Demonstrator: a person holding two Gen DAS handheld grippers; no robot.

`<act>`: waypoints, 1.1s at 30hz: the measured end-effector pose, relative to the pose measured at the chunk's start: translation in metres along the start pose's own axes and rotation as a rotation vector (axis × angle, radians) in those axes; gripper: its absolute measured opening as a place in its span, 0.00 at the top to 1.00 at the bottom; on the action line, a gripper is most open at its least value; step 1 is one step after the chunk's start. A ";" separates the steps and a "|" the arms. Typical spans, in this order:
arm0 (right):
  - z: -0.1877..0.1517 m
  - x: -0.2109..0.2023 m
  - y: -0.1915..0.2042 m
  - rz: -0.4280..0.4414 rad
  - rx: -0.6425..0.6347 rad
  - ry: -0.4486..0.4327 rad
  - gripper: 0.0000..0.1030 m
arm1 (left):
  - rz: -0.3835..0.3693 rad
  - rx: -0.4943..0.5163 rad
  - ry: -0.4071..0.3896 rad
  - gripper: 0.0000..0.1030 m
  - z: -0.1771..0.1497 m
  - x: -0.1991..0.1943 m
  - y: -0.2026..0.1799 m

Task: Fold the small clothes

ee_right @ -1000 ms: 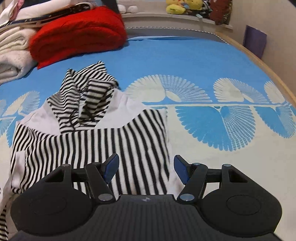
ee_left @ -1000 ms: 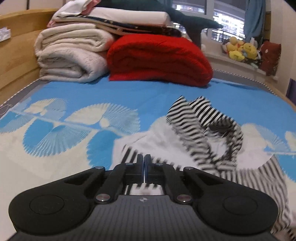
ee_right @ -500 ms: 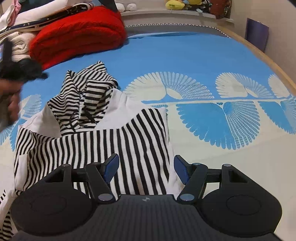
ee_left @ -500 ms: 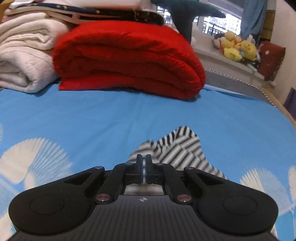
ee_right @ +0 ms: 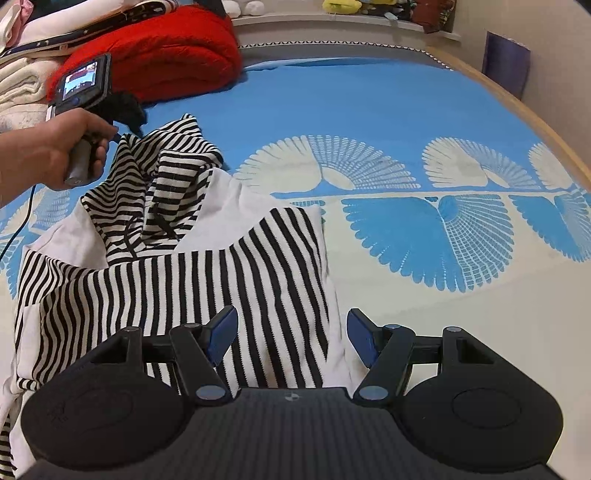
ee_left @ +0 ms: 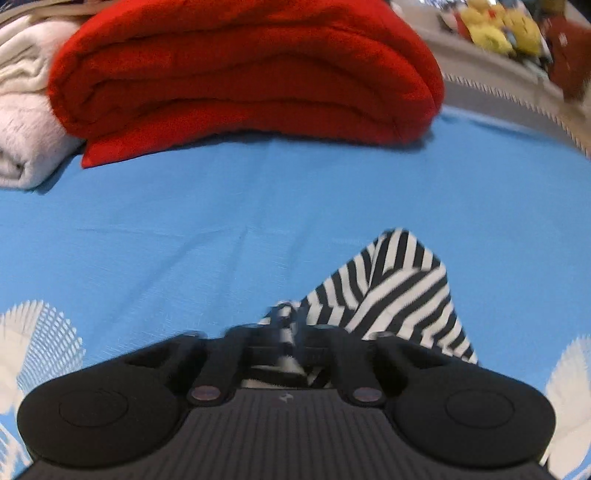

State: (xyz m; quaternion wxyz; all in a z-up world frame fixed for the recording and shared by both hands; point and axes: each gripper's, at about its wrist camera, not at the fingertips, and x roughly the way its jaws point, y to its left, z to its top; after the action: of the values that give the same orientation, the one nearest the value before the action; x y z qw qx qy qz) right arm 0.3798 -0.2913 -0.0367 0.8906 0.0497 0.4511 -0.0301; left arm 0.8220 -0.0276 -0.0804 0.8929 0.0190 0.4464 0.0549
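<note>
A small black-and-white striped hooded top lies crumpled on the blue bedsheet. Its striped hood fills the lower middle of the left wrist view. My left gripper sits low over the hood's near edge with striped cloth showing between its blurred fingers; whether they pinch the cloth is unclear. In the right wrist view the left gripper, held by a hand, is at the hood's far tip. My right gripper is open and empty, hovering over the top's striped lower right part.
A folded red blanket and white folded blankets are stacked at the bed's far end. Plush toys sit on a ledge behind. The bed's wooden edge runs along the right. The blue sheet has white fan prints.
My left gripper has moved forward and down to the hood, and its fingers, shut before, now stand slightly apart with cloth between. The right gripper has stayed open and nearly still.
</note>
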 end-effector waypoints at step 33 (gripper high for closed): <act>-0.011 -0.063 -0.008 0.212 0.344 -0.108 0.63 | -0.305 -0.414 0.078 0.42 -0.283 -0.239 0.129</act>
State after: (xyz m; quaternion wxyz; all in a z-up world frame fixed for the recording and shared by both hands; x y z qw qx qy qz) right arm 0.3333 -0.2974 0.0069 0.8900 0.2464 0.3833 -0.0154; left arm 0.4430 0.0688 -0.0493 0.8579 -0.2338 0.4575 0.0103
